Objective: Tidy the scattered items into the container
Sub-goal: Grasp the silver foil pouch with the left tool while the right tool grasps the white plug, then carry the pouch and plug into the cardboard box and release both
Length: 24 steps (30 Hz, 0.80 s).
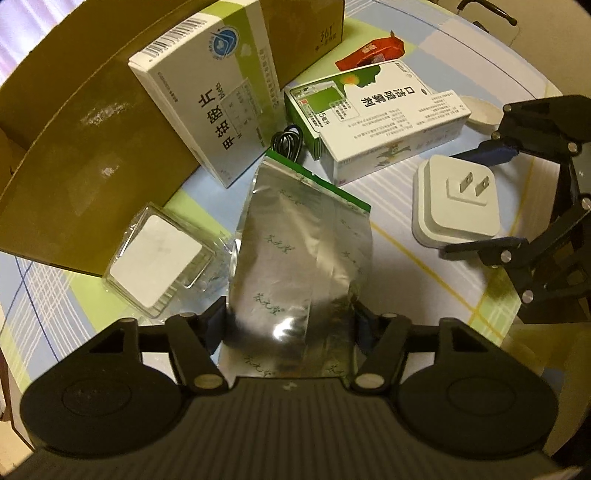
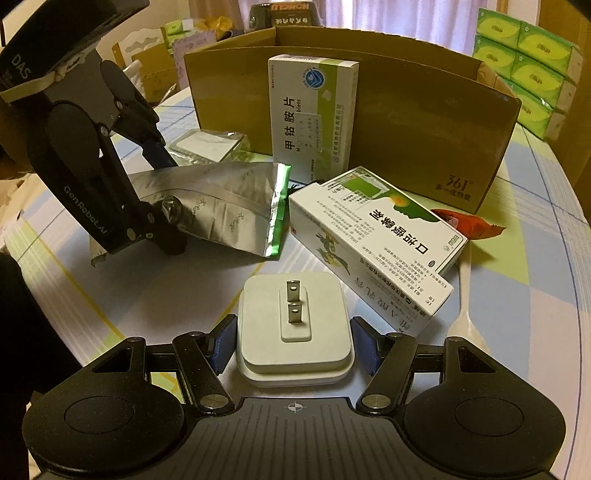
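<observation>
Tablecloth [image 2: 517,295] w/ pastel checks; tissue packs [image 2: 524,70] stacked behind, curtains [image 2: 406,14].

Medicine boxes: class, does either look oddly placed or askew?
Yes. The tall box stands on end, leaning against the outside of the carton rather than inside it. The spray box lies tilted, propped on another box beneath it.

Crinkled, glossy silver foil pouch [image 1: 299,258] beside matt brown cardboard box [image 1: 92,147]. Smooth white plastic plug adapter [image 2: 294,332], bare metal prongs. Clear plastic case [image 1: 159,254] against box. Grippers: matt black plastic, blue ribbed pads [image 2: 224,343].
</observation>
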Available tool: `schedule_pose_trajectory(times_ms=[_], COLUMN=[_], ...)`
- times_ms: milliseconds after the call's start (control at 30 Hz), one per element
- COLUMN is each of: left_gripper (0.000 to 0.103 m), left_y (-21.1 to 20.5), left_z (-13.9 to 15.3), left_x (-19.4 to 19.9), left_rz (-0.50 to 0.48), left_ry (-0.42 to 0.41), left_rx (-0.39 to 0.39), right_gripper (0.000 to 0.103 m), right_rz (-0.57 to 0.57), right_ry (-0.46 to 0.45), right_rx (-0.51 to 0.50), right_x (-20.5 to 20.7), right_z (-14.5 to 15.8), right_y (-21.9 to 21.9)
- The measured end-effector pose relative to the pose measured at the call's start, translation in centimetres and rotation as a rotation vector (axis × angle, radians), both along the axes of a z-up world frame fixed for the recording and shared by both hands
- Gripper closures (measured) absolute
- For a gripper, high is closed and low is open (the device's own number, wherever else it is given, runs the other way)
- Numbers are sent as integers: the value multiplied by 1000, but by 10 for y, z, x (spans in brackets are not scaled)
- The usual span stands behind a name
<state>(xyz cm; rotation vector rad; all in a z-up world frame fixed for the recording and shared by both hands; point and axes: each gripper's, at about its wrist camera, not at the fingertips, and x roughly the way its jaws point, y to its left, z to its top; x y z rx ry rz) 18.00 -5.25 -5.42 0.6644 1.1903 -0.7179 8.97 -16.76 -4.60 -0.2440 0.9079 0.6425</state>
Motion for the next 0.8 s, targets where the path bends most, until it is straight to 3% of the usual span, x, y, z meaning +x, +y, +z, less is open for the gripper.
schedule_pose_trajectory(times_ms=[100,233,500,633,800], left_gripper=[30,45,49,49,49], left_y=[-5,-7,4,9,15], left_z=[-4,-4,10,25,65], left_x=[1,0,-12,-18,-29], left_rz=[-3,12,65,80,99], left_ry=[14,1,-25,-39,-69], left_rx=[9,17,-12,-29,-54], right_gripper=[36,36,36,36,36], right_rz=[-3,-11,-24,-30,-33], right_ry=[0,-10,-52,-65,-92], right_rx=[1,6,15,17,25], right_x=[-1,-3,-10,-16,-19], right_z=[0,2,19,29,45], right_y=[0,-3,-7,-7,-6])
